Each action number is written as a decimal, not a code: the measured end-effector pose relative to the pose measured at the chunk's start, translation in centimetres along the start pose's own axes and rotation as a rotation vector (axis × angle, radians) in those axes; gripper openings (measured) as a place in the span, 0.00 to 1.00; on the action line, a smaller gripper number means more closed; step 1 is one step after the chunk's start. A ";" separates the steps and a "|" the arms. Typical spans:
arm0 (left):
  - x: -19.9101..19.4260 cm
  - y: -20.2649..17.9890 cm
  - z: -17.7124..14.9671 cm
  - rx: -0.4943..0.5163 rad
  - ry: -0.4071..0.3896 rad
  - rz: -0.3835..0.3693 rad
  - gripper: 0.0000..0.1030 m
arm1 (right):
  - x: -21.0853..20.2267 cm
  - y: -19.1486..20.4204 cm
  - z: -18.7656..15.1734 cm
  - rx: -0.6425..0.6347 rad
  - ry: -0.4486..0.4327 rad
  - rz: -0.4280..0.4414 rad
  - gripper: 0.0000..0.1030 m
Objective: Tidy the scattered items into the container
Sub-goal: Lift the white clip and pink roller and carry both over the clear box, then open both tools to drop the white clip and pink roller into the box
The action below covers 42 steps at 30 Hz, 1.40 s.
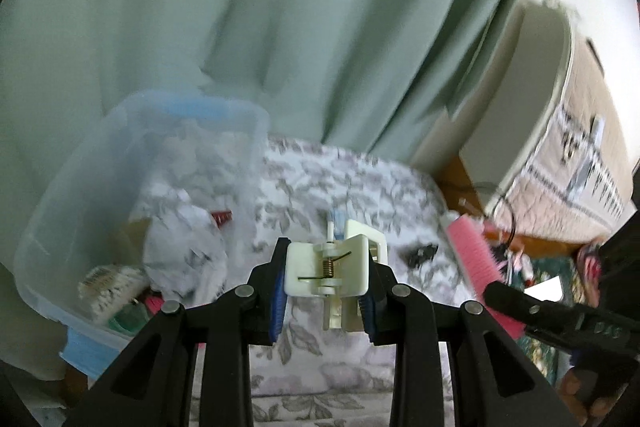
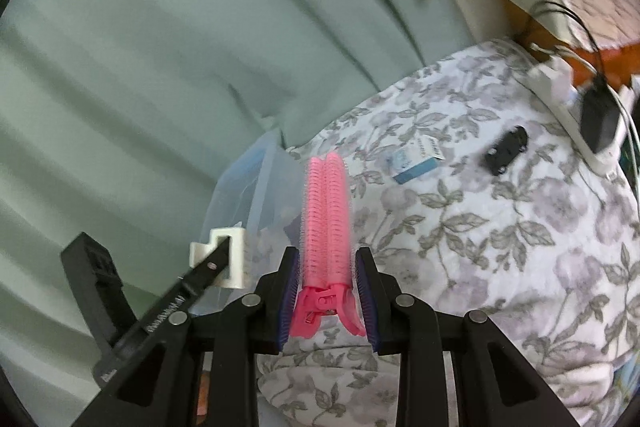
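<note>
My left gripper (image 1: 326, 283) is shut on a white spring clip (image 1: 332, 267), held above the floral cloth just right of the clear plastic container (image 1: 72, 195). The container holds crumpled white plastic, a brush and other small items. My right gripper (image 2: 326, 291) is shut on a pink hair-roller clip (image 2: 326, 211), which points toward the container's corner (image 2: 248, 187). The pink clip also shows in the left wrist view (image 1: 476, 259). The white clip also shows in the right wrist view (image 2: 224, 255). A small blue-and-white box (image 2: 416, 161) and a black clip (image 2: 506, 149) lie on the cloth.
A floral cloth (image 2: 500, 247) covers the surface. A green curtain (image 1: 240, 27) hangs behind. A white power strip with black plug and cables (image 2: 596, 131) lies at the cloth's far right edge. A white round tub (image 1: 520, 99) stands to the right.
</note>
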State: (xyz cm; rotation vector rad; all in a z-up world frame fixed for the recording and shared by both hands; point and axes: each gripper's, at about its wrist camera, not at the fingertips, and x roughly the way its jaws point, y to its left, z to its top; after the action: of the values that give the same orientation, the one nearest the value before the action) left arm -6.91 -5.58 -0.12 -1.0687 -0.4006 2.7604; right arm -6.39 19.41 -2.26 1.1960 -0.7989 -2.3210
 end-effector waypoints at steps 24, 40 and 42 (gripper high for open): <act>-4.7 14.0 0.0 -0.252 -0.125 0.158 0.31 | 7.4 10.9 0.7 -0.237 0.157 0.072 0.30; -3.5 15.9 0.0 -0.268 -0.086 0.159 0.31 | 13.4 14.1 -0.3 -0.293 0.289 0.099 0.30; -3.2 16.1 0.0 -0.270 -0.079 0.160 0.31 | 14.1 14.2 -0.4 -0.301 0.303 0.099 0.30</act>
State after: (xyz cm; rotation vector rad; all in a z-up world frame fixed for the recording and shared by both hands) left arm -5.32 -21.64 -2.95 -1.0932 -0.7482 2.9592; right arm -12.48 0.33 -1.60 1.2950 -0.3782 -2.0241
